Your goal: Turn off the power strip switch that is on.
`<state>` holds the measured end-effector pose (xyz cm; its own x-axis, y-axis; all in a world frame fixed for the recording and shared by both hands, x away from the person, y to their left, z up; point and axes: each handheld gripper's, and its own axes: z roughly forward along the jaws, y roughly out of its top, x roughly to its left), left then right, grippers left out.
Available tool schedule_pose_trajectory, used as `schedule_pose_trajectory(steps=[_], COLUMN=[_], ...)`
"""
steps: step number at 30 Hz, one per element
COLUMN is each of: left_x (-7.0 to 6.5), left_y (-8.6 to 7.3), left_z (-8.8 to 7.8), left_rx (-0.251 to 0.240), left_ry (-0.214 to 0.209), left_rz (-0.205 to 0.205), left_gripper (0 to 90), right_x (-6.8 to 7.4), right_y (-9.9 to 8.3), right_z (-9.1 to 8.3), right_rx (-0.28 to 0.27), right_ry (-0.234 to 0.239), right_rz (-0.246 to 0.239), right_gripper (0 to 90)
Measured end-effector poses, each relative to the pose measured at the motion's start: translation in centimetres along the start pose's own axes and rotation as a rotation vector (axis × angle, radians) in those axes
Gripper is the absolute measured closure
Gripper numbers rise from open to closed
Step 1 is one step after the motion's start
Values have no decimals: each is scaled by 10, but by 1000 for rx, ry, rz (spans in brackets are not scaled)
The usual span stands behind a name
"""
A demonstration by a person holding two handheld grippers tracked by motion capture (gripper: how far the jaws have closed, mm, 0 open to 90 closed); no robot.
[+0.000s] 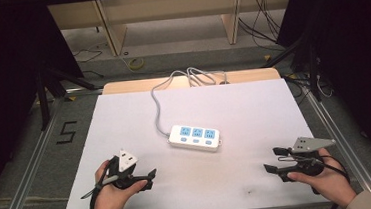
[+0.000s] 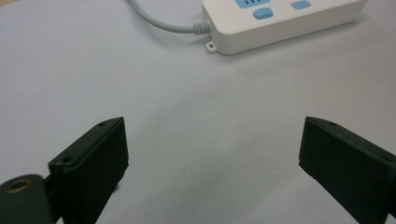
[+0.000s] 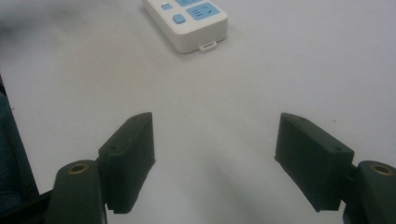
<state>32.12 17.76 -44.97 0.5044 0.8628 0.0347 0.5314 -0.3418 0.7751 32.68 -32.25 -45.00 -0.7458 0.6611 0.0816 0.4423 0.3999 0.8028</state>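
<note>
While both tools, the left tool (image 1: 151, 176) and the right tool (image 1: 273, 159), are hovering wide and empty near the table's (image 1: 124, 114) near edge, the power strip (image 1: 194, 137) is lying mid-table; it is probably rigid, light and slick, best gripped across its narrow sides.

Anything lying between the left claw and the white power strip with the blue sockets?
Nothing: in the left gripper view, bare white tabletop runs from the open left claw to the white plastic power strip. Its grey cable leaves from the strip's far end.
</note>
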Motion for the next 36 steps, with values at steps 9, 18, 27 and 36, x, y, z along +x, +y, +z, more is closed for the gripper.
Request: schedule_pose_trajectory(steps=[9,18,27,36], left_x=[-6,-5,-20,-26], left_y=[10,24,43,56], left_z=[-4,2,21,36], left_rx=[-59,-99,-50,-36], left_ry=[12,-25,-37,-43], left_rz=[5,-62,12,30], left_gripper=[464,897,898,899], right_x=[1,1,2,1], right_y=[0,0,2,2], right_z=[-1,1,5,5], right_rx=[-7,-2,2,4], right_ry=[-4,4,12,11], right_rz=[-2,2,1,1], right_gripper=[286,285,284,283])
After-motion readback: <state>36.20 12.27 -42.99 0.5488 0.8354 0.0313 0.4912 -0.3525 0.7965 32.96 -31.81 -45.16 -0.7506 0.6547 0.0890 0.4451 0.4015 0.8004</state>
